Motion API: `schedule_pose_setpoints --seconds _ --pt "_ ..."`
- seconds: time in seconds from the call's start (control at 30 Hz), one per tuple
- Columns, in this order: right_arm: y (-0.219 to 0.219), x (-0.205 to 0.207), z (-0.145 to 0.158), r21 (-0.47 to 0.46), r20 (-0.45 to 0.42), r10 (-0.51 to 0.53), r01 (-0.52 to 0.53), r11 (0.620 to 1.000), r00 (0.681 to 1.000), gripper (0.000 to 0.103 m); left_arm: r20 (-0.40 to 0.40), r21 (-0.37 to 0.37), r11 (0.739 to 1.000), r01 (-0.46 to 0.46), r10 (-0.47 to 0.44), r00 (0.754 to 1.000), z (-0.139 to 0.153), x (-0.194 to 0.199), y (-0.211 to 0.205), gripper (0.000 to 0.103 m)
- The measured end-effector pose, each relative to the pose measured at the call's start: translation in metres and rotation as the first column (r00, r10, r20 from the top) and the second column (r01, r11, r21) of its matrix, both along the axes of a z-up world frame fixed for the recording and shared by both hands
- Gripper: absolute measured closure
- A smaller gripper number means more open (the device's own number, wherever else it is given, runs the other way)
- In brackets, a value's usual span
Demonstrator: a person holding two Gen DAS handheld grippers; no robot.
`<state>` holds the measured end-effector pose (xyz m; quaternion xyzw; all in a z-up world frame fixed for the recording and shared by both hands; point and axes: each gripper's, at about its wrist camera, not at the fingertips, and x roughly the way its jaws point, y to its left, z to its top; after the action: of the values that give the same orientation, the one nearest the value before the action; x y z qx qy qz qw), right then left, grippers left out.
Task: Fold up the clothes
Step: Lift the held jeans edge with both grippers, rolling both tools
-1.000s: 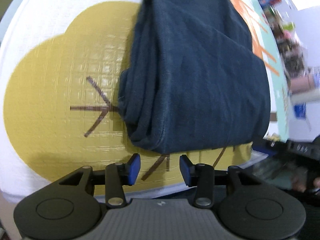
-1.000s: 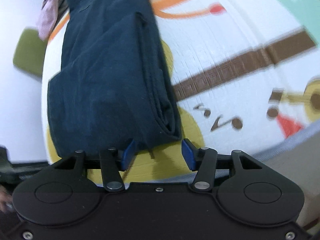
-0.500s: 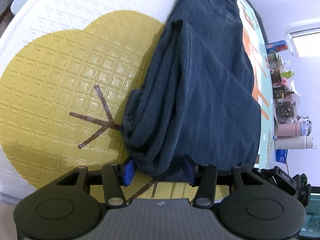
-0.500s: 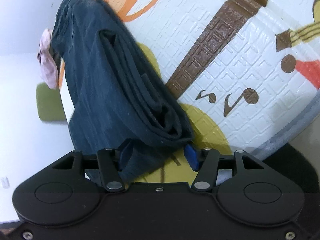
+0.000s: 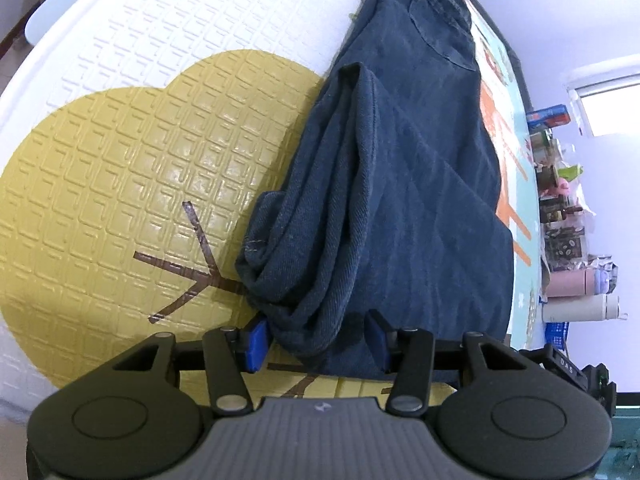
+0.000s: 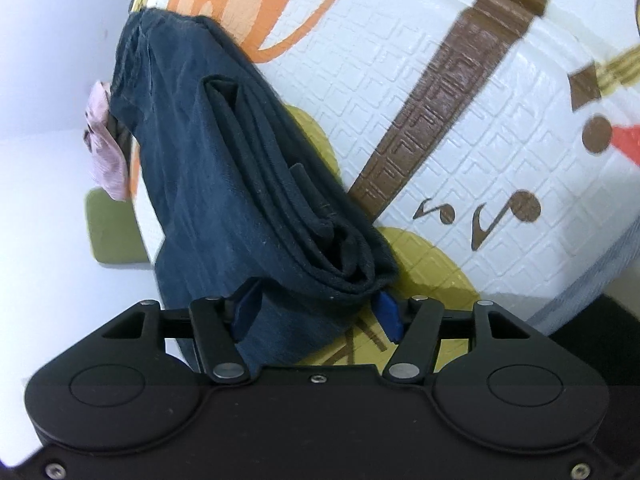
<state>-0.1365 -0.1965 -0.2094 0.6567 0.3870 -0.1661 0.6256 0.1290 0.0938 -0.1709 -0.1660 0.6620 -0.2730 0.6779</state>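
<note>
Both my grippers, left (image 5: 316,338) and right (image 6: 316,314), are now straddling the folded trousers' (image 5: 400,200) near end, jaws half-open, apparently ungripped; garment running lengthwise away.

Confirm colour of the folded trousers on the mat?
Dark navy blue, plain, no pattern. The trousers show best in the left wrist view, lying on the mat.

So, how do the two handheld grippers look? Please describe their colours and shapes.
Both are matte black with two round lobes, angular linkage bars on silver pivot pins, and blue finger pads. The left gripper has a grey ribbed centre plate with a small logo. The right gripper has a plain black body with small screws. No cables, hands or sleeves are visible.
</note>
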Motion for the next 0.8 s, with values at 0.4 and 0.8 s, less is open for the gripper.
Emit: schedule_pose_setpoints --seconds 0.4,0.8 --pt "-0.007 0.004 -0.002 0.004 0.000 -0.010 0.010 1.000 1.000 0.037 0.080 0.035 0.995 0.094 -0.097 0.992 0.015 -0.020 0.012 0.051" --pt "-0.016 0.032 0.025 -0.227 -0.068 0.175 -0.186 0.956 0.982 0.015 0.251 0.222 0.929 0.296 -0.348 0.903 0.031 -0.019 -0.013 0.041"
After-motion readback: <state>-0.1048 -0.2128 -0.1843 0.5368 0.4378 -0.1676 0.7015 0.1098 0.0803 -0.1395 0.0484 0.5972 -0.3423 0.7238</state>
